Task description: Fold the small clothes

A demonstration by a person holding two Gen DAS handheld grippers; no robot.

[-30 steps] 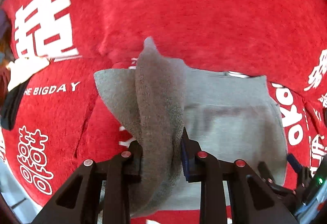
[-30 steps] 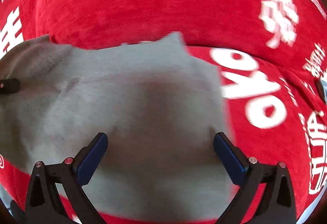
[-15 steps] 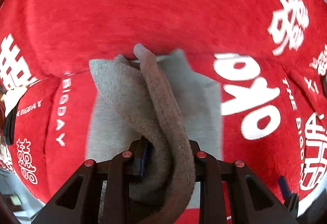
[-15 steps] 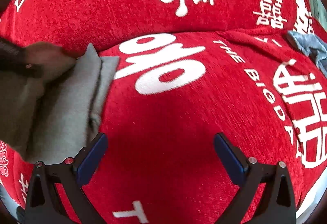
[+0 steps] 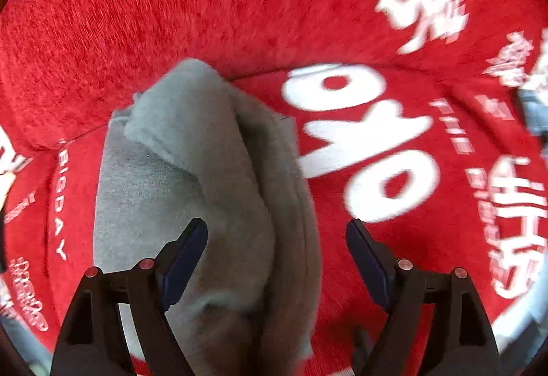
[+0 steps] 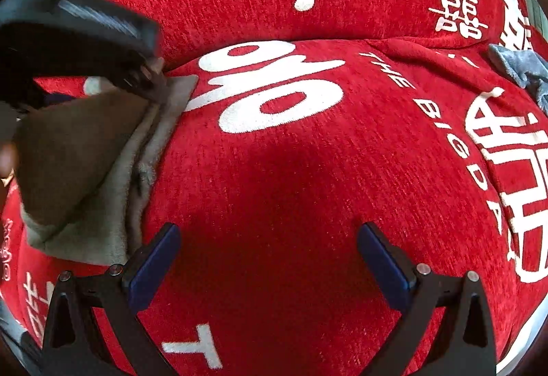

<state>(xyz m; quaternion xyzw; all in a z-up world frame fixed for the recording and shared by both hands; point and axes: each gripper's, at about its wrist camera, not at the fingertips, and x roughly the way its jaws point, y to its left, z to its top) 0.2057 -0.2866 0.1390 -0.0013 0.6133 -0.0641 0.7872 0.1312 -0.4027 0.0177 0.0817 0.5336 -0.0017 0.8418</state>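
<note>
A small grey fleece garment (image 5: 219,191) lies folded in layers on the red sofa cover. My left gripper (image 5: 275,249) is open just above it, its jaws wide apart astride the top fold. The garment also shows at the left of the right wrist view (image 6: 102,170), with the left gripper's black body over it. My right gripper (image 6: 269,256) is open and empty over bare red cover, to the right of the garment.
The red cover (image 6: 308,170) with large white lettering spreads over seat and backrest. A grey-blue cloth (image 6: 520,71) lies at the far right. A pale edge (image 6: 527,335) shows at lower right.
My left gripper has opened and let go of the grey fold it carried across; the fold now lies on the garment. My right gripper has stayed open to the right of the garment.
</note>
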